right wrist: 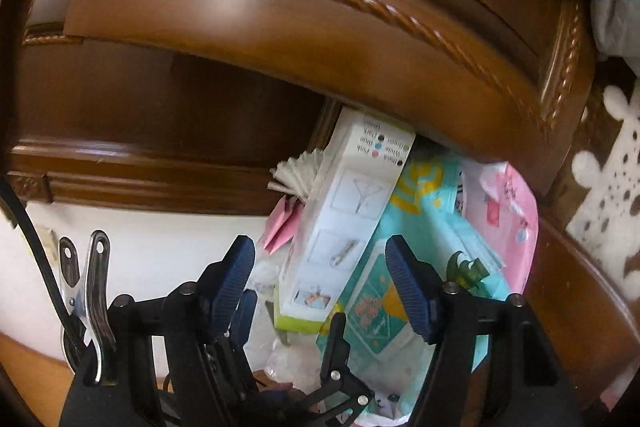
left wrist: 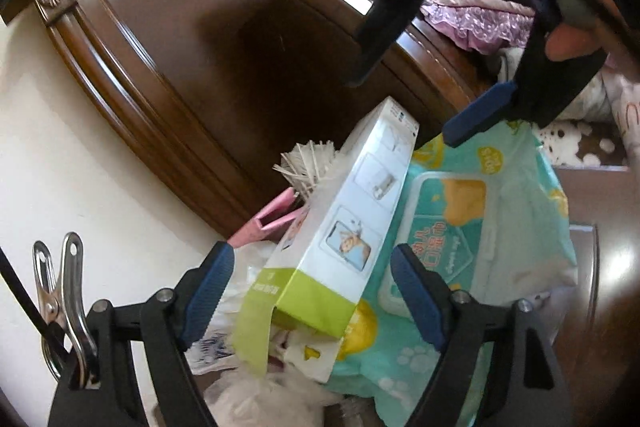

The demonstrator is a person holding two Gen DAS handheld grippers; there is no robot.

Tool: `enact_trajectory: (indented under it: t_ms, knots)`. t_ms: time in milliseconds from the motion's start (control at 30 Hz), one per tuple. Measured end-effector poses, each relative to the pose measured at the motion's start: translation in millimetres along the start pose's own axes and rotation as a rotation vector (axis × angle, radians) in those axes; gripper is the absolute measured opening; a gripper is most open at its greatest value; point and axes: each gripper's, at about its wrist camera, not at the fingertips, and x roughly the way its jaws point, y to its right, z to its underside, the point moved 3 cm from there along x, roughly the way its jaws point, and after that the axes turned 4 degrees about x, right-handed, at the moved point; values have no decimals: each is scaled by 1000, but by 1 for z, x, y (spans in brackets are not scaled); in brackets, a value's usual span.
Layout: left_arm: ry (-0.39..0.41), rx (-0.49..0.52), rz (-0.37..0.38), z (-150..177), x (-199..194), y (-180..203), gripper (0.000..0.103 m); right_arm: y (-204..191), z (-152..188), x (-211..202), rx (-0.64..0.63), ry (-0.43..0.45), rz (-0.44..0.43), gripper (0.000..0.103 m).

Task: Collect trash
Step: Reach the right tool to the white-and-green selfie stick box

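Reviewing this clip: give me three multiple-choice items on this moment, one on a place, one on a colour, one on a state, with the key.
1. Where does the tall box stand?
A. among the piled trash
B. on the bed
C. on the bare floor

2. What colour is the box's bottom band?
A. red
B. lime green
C. black

3. How is the left tool?
A. open
B. shut on the box
C. out of view

Key: A, wipes pack and wrappers surround it; B, the band shows green in both views; A, its blue pads sit apart with the box between them, untouched.

Carved dark wooden furniture [right wrist: 320,27] against a white wall [left wrist: 60,167].
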Motion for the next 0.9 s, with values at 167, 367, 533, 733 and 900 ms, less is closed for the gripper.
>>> enact_trajectory:
  t_ms: [167, 367, 533, 733, 900]
  knots:
    - [3, 30, -8, 4, 2, 3, 85, 16, 21, -17, -29, -6, -52, 71]
    - [1, -69, 103, 6, 10, -4, 17, 8, 11, 17, 2, -45, 17, 71]
    - [90, -80, 115, 4, -15, -13, 0, -6, 1, 39, -18, -46, 58, 71]
    - [75, -76, 214, 4, -9, -16, 22, -9, -4, 48, 9, -59, 113, 71]
    - [-30, -175, 319, 9, 8, -23, 74, -22, -22, 73, 48, -68, 213, 71]
